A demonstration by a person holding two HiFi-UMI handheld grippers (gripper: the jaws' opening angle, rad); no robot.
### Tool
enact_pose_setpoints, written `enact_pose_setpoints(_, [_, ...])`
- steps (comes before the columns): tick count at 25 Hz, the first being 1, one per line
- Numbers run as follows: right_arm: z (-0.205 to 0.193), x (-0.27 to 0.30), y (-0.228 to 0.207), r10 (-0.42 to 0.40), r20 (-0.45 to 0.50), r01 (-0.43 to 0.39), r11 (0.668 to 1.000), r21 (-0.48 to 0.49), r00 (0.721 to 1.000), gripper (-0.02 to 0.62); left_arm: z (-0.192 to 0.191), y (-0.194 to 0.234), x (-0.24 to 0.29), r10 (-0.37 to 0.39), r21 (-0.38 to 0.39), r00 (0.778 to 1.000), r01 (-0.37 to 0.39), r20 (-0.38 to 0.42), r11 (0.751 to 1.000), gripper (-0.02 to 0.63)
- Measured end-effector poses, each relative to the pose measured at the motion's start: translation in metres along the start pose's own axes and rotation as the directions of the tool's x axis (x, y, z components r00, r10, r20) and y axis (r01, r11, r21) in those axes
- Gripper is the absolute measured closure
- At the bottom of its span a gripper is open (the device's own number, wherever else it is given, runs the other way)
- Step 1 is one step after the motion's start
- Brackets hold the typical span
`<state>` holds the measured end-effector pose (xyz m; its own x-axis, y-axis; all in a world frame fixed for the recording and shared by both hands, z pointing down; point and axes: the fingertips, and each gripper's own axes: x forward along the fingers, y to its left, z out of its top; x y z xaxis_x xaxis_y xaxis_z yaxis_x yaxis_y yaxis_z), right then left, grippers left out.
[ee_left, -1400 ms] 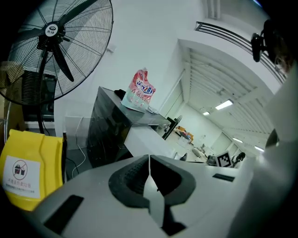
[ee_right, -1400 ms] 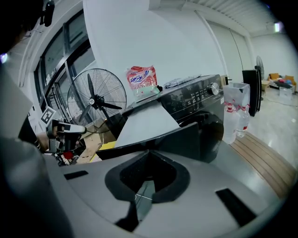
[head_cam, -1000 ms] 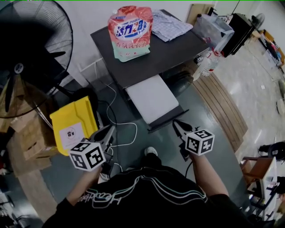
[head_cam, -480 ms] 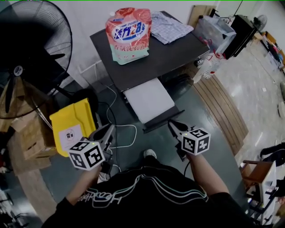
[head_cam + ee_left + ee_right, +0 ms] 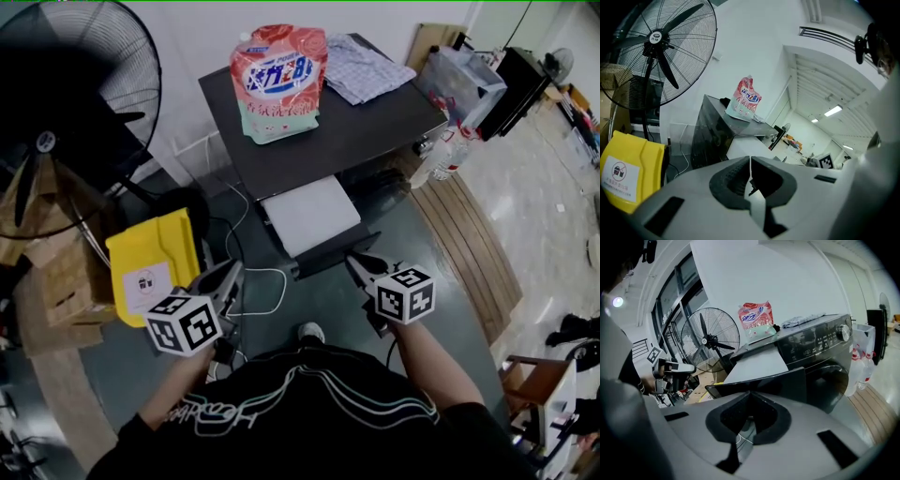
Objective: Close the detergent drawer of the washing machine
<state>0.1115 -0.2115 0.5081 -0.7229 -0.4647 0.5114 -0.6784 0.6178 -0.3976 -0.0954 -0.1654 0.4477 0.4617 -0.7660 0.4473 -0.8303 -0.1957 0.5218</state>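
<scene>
The dark grey washing machine (image 5: 328,127) has its detergent drawer (image 5: 309,214) pulled out toward me, white on top with a dark front panel (image 5: 328,255). My right gripper (image 5: 352,262) is shut, its tips against that front panel, which fills the right gripper view just beyond the gripper (image 5: 749,394) as a dark panel (image 5: 764,380). My left gripper (image 5: 230,275) is shut on nothing and hangs low at the machine's left side. In its own view the left gripper (image 5: 750,160) points at the machine's side wall (image 5: 710,136).
A pink detergent bag (image 5: 278,80) and a folded cloth (image 5: 370,67) lie on the machine's top. A large black fan (image 5: 66,122), a yellow box (image 5: 150,267) and cardboard boxes stand left. Cables (image 5: 253,281) trail on the floor. Plastic bottles (image 5: 441,155) stand right.
The drawer has slid part of the way back into the machine. My right gripper has followed it forward at its front panel. The left gripper has stayed put.
</scene>
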Motion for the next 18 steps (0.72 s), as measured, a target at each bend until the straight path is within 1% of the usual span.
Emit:
enact_pose_setpoints(8, [0.017, 0.016, -0.001, 0.049, -0.028, -0.049, 0.998, -0.031, 0.998, 0.569, 0.003, 0.005, 0.004, 0.052, -0.047, 0.998, -0.051, 0.036, 0.998, 0.576])
enact_pose_setpoints(12, [0.024, 0.025, -0.002, 0.077, -0.047, -0.079, 0.996, -0.043, 0.996, 0.569, 0.008, 0.01, 0.006, 0.08, -0.054, 0.995, -0.077, 0.058, 0.996, 0.577])
enact_pose_setpoints(18, [0.037, 0.034, 0.001, 0.129, -0.036, -0.131, 0.989, -0.072, 0.991, 0.569, 0.01, 0.015, 0.01, 0.108, -0.075, 0.99, -0.102, 0.086, 0.992, 0.576])
